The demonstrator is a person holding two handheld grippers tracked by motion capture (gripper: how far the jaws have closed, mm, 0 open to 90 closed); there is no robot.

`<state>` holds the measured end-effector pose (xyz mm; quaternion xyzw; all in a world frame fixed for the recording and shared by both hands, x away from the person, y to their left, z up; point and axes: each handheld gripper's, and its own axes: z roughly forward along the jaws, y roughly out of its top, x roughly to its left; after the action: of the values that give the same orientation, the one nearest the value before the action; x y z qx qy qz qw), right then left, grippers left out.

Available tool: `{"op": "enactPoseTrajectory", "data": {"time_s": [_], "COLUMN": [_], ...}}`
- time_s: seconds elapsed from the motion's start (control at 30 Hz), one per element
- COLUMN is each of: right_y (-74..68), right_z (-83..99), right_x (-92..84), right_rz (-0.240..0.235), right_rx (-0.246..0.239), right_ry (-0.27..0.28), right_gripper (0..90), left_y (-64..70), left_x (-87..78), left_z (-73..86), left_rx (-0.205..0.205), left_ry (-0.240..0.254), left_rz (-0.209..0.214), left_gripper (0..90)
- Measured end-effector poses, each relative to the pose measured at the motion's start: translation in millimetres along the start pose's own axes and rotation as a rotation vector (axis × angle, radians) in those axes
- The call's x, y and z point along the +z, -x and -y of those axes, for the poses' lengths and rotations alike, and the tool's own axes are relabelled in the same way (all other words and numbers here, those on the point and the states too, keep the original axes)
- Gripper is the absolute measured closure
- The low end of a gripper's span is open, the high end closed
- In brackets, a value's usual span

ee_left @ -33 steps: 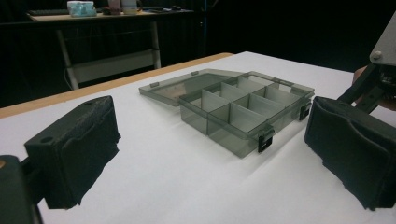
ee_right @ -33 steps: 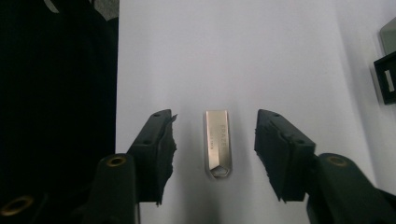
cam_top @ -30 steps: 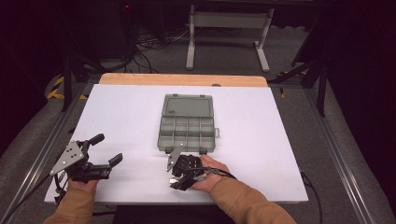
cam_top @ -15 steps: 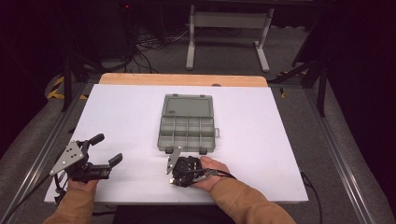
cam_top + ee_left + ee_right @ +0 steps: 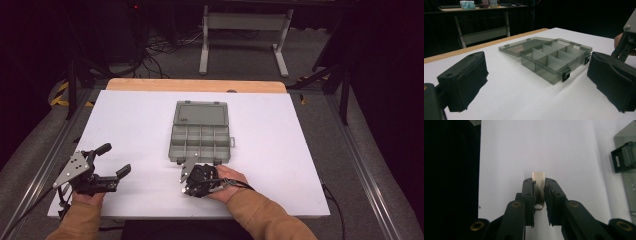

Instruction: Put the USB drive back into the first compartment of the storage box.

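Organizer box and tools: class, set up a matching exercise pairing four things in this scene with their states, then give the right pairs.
Things:
1. organizer box
2. left tool
3. right tool
4. metal piece

States:
A. clamped between two black pads
B. jaws wide apart, nothing between them
C. lid open and lying flat, compartments bare
D. shut on a small flat part

Pairs: 1-C, 2-B, 3-D, 4-A
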<state>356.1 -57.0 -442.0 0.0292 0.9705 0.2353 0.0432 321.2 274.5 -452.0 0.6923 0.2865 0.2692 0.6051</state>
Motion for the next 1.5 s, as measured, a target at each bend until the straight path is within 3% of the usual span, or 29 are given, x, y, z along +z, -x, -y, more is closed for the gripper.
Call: {"op": "enactPoseTrajectory", "data": {"time_s": [0.53, 1.5], "right_y": [11.5, 34.6], "right_z": [-5.1, -16.5], "right_x": [-27.0, -57.2], "right_rz": [0.04, 0.111], "right_rx": [0.01, 0.056], "right_ry": [0.075, 0.199], "right_gripper": [78.8, 78.8], "left_y": [-0.2, -0.5], "left_x": [-0.1, -0.6], "left_z": [0.1, 0.0], "left_rx": [-0.001, -0.002], "left_ry": [0.001, 0.002], "left_rz": [-0.002, -0.005], "left_gripper": [3.6, 3.6]}}
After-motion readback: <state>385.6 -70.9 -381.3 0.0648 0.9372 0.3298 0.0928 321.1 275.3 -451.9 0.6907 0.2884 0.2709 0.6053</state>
